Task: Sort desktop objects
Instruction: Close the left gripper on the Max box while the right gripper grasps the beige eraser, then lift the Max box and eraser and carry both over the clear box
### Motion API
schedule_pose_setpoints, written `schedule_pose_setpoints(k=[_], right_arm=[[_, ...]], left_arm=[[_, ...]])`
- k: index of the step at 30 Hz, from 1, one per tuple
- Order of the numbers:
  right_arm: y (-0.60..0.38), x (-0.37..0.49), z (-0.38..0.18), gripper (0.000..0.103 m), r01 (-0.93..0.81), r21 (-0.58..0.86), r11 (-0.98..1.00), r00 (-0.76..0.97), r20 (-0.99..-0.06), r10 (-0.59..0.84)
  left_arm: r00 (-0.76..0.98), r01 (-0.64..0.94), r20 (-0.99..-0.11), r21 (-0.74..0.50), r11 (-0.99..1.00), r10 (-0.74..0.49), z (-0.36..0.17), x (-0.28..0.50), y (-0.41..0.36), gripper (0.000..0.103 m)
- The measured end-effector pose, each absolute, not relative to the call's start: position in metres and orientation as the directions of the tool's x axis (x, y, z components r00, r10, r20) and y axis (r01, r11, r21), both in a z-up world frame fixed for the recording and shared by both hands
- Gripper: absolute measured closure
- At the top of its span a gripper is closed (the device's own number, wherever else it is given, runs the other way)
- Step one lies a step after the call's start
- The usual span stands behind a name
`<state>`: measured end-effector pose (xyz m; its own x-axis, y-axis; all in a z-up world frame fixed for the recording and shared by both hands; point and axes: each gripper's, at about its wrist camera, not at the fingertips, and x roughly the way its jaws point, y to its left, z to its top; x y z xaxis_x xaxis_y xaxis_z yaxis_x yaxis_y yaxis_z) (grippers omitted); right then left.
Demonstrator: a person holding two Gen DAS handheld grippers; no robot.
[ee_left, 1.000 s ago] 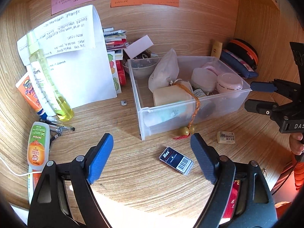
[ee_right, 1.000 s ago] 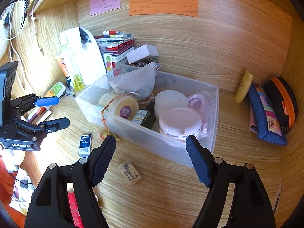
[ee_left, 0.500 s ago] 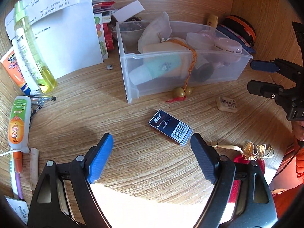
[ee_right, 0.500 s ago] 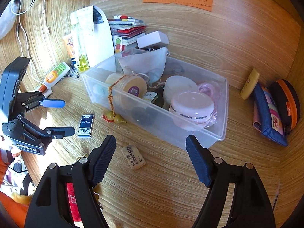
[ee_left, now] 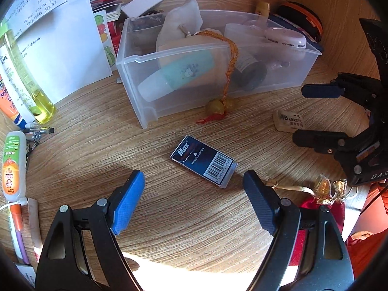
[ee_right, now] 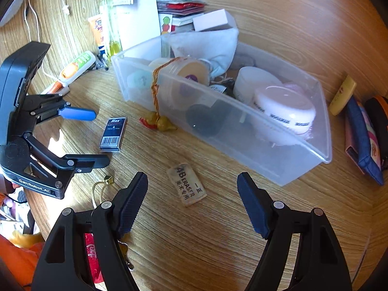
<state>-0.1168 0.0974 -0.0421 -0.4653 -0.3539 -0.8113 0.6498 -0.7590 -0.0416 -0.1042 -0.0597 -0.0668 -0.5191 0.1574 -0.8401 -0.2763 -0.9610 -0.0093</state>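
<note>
While both grippers hang above the desk (ee_left: 169, 230) with jaws apart, the left gripper (ee_left: 194, 203) faces the dark Max box (ee_left: 203, 167) and the right gripper (ee_right: 192, 203) faces the eraser (ee_right: 186, 186), both lying near the clear bin (ee_right: 266, 150).

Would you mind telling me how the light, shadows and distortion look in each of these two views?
Left wrist view: a blown-out sunlit patch on the desk at the bottom edge, tongs' shadow near the staple box, strong fisheye bending. Right wrist view: softer light, a small sun patch beside the left tongs, print on the eraser sharp.
</note>
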Motion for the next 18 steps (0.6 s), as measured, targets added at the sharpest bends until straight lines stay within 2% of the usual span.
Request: schedule_pose_setpoints(k=[6,10,14,18], right_arm=[[0.096,-0.122,-0.05,0.031,0.662,-0.02,-0.749,-0.429,-0.83,-0.357],[0.096,-0.124,-0.055,0.045,0.666,-0.016,-0.745,-0.414,-0.839,-0.352],[0.096,-0.126,-0.056,0.052,0.667,-0.003,-0.745,-0.402,-0.843,-0.357],[0.1,-0.125,-0.055,0.061,0.67,-0.003,-0.742,-0.404,-0.84,-0.361]], left_arm=[[-0.541,-0.276,-0.828,0.01,-0.961,0.147,-0.066,-0.113,-0.059,0.021],[-0.552,-0.28,-0.818,0.0,-0.96,0.161,-0.065,-0.112,-0.058,0.036],[-0.566,-0.278,-0.808,0.0,-0.96,0.164,-0.064,-0.11,-0.057,0.048],[-0.572,-0.271,-0.804,0.002,-0.963,0.159,-0.063,-0.108,-0.057,0.05]])
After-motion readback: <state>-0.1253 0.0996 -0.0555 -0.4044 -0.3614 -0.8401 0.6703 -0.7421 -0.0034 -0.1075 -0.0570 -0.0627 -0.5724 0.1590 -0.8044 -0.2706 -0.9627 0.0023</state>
